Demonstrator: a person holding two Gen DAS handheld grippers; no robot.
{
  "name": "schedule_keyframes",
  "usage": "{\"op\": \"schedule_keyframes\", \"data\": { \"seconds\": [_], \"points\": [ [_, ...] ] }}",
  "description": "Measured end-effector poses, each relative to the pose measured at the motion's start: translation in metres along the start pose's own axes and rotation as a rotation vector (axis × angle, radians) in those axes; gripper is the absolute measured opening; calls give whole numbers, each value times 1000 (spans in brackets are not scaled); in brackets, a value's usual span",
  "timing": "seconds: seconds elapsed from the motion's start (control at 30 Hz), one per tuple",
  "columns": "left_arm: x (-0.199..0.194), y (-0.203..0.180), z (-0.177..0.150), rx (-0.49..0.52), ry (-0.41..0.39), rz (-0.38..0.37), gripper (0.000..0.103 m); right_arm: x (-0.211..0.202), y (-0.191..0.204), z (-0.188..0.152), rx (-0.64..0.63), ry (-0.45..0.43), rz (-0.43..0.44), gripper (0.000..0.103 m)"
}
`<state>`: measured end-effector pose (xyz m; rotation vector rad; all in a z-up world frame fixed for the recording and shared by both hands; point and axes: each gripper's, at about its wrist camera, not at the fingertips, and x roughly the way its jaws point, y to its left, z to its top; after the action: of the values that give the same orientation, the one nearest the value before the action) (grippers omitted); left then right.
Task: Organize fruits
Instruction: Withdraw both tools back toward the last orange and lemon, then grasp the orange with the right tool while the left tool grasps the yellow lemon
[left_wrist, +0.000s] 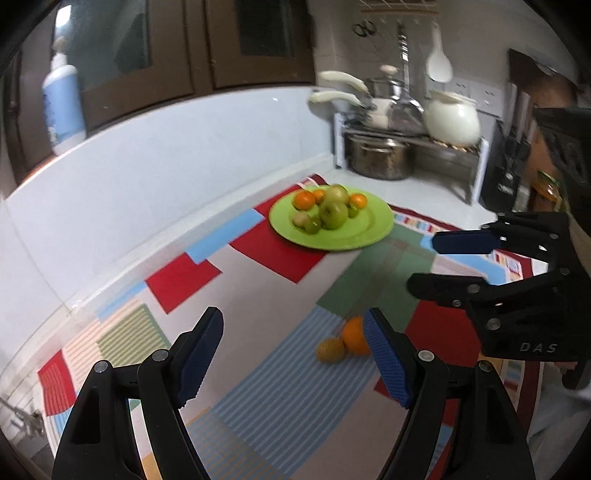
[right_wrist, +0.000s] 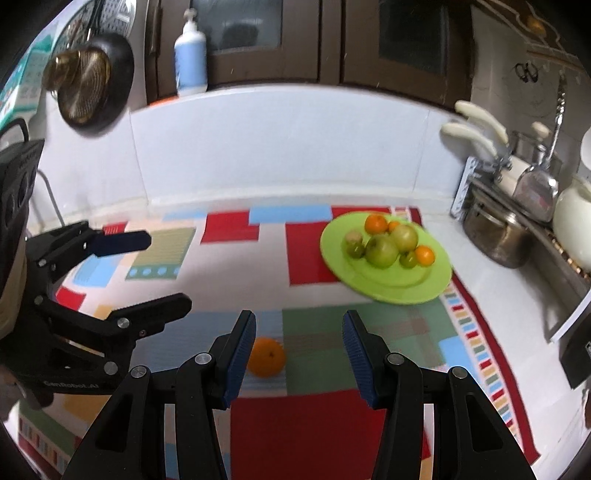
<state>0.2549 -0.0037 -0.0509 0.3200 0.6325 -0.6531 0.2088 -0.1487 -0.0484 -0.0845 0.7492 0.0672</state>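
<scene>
A green plate (left_wrist: 373, 229) (right_wrist: 424, 288) holds several fruits: green apples (left_wrist: 333, 214) (right_wrist: 381, 251) and small oranges (left_wrist: 303, 199) (right_wrist: 376, 223). It sits on a colourful patchwork mat (left_wrist: 258, 280) (right_wrist: 317, 347). An orange (left_wrist: 352, 336) (right_wrist: 266, 356) and a kiwi (left_wrist: 331, 350) lie on the mat nearer to me. My left gripper (left_wrist: 295, 350) (right_wrist: 162, 269) is open and empty, with the orange beside its right finger. My right gripper (right_wrist: 299, 354) (left_wrist: 428, 258) is open and empty, with the orange just behind its left finger.
A metal rack (left_wrist: 410, 147) (right_wrist: 517, 206) with pots, pans and a white pot stands at the back right. A blue-and-white pump bottle (left_wrist: 64, 107) (right_wrist: 190, 55) stands on the ledge above the white tiled wall. A pan hangs at the left (right_wrist: 92, 81).
</scene>
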Motion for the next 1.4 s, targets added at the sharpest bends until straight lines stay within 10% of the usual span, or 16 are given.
{"op": "schedule_keyframes", "data": {
  "seconds": [0.53, 1.1, 1.4],
  "points": [
    [57, -4, -27, 196, 118, -201, 68, 61, 25, -25, -170, 214, 47, 49],
    [91, 0, -26, 178, 177, -298, 54, 100, 19, -27, -160, 269, 117, 49],
    [102, -8, -23, 137, 205, -323, 29, 96, 3, -33, -81, 260, 110, 42]
  ]
}}
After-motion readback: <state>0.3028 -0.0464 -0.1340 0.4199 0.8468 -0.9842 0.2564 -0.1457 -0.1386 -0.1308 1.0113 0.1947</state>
